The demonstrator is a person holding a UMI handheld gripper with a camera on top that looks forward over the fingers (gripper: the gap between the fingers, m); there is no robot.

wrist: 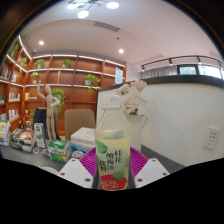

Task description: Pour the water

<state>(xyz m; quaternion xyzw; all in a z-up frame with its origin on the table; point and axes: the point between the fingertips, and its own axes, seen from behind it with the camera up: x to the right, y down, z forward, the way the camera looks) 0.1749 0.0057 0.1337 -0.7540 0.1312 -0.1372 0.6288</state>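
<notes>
Nearest to me, the gripper (112, 172) has its fingers closed in on a clear plastic drink bottle (112, 140), the purple pads (139, 162) showing at either side of its lower body, right at the red-and-green label (113, 168). From here both fingers look pressed against it, so I judge the bottle held, standing upright and lifted in front of the camera, its cap (111, 98) on top.

It appears filled with a pale yellowish liquid nearly to the shoulder, so I expect some weight, and the load will shift as I tilt. The wall is thin plastic: it will give under a hard squeeze and the smooth label may be slippery (a grip low on the body, as now, leaves the neck free for pouring, though a top-heavy bottle could pivot). I cannot tell whether the cap is loosened.

Beyond the bottle, to the left, a tabletop (40, 155) carries small packages and boxes (58, 150). Farther back a wooden mannequin figure (44, 105) stands before wall shelves (70, 75) with green plants (92, 80). I see no cup to pour into.
</notes>
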